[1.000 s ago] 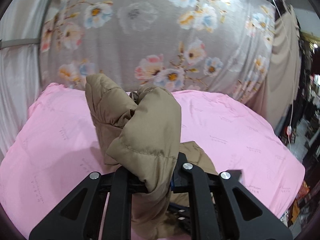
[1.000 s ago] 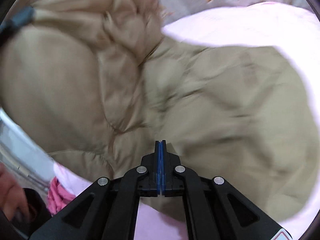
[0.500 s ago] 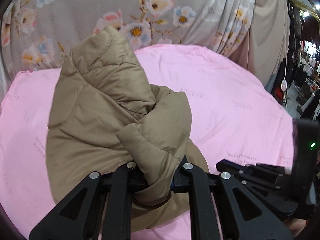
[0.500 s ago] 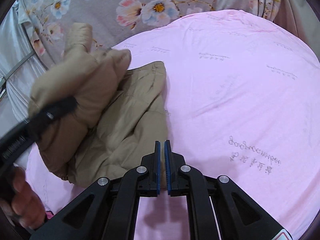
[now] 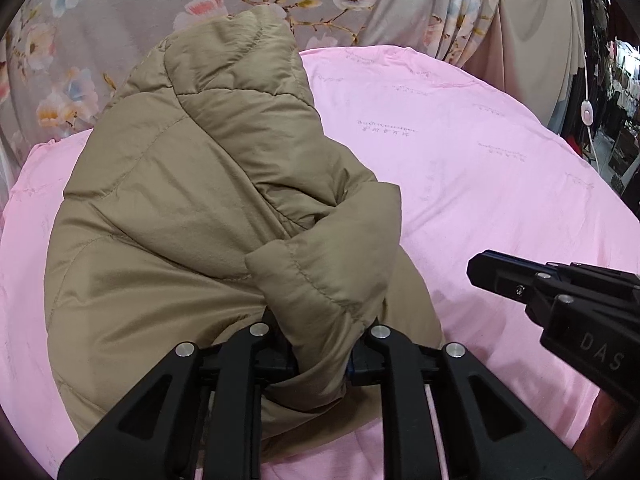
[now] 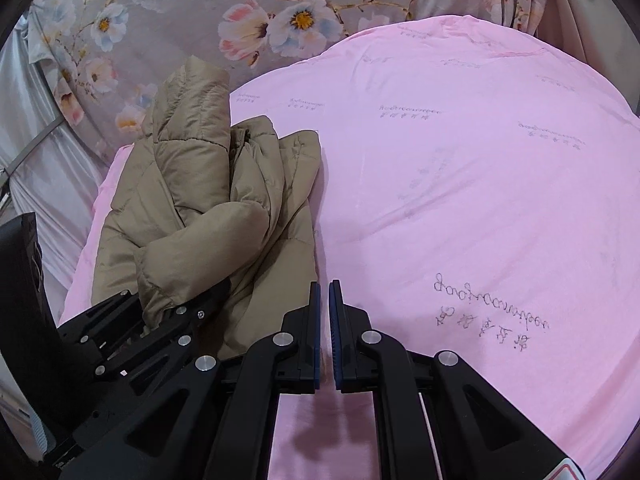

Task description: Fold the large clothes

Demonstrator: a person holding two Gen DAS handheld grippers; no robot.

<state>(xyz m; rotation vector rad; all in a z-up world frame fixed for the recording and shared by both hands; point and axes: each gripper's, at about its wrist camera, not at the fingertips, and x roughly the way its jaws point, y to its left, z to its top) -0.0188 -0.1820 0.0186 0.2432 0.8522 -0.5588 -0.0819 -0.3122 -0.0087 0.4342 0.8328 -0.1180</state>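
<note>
A tan puffer jacket (image 5: 192, 216) lies bunched on the pink bed sheet (image 5: 460, 168), toward the bed's left side; it also shows in the right wrist view (image 6: 208, 216). My left gripper (image 5: 320, 344) is shut on the jacket's sleeve cuff (image 5: 316, 280) and holds it just above the heap; it also shows in the right wrist view (image 6: 180, 304). My right gripper (image 6: 325, 312) is empty, its jaws a narrow gap apart, over bare sheet just right of the jacket's edge. It shows at the right of the left wrist view (image 5: 480, 270).
A grey floral curtain (image 6: 280, 12) hangs behind the bed, with silver fabric (image 6: 36, 152) at the left. A beige curtain (image 5: 532, 40) and a dark shop area (image 5: 616, 100) lie beyond the bed's right edge. Printed writing marks the sheet (image 6: 492, 312).
The jacket has come down from the air onto the bed's left side. My right gripper has let go of it, opened slightly and drawn back. My left gripper still holds the cuff.
</note>
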